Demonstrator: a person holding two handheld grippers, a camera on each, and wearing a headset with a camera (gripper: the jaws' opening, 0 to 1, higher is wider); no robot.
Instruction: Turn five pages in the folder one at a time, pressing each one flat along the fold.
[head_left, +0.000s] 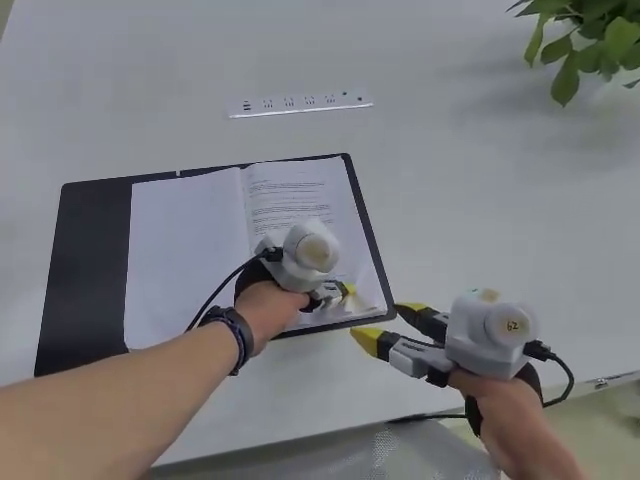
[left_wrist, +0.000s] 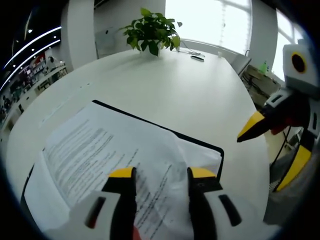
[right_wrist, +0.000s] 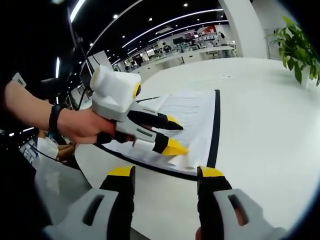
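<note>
From the head view you get the whole folder at once: it lies open on the white table, just in front of you and left of centre, with a power strip beyond it and a plant at the far right corner. The cover is black. Its left inside face is bare and dark, a blank white page lies over the middle, and a printed page lies on the right half. The open spread runs long from your left to your right. The fold between the two pages points away from you, leaning slightly to the right at its far end. Your left gripper sits low over the near right corner of the printed page. The left gripper view gives you the close detail there: the paper buckles up in a soft ridge by that corner, with lines of small text across it. Its yellow-tipped jaws stand apart above the sheet and are not clamped on it. The right gripper view shows the same tool from the side, held in your hand, with one yellow tip down at the page and the other raised off it. Your right gripper hangs over bare table just off the folder's near right corner. In its own view its jaws are spread wide with nothing between them, aimed at the folder's black edge.
</note>
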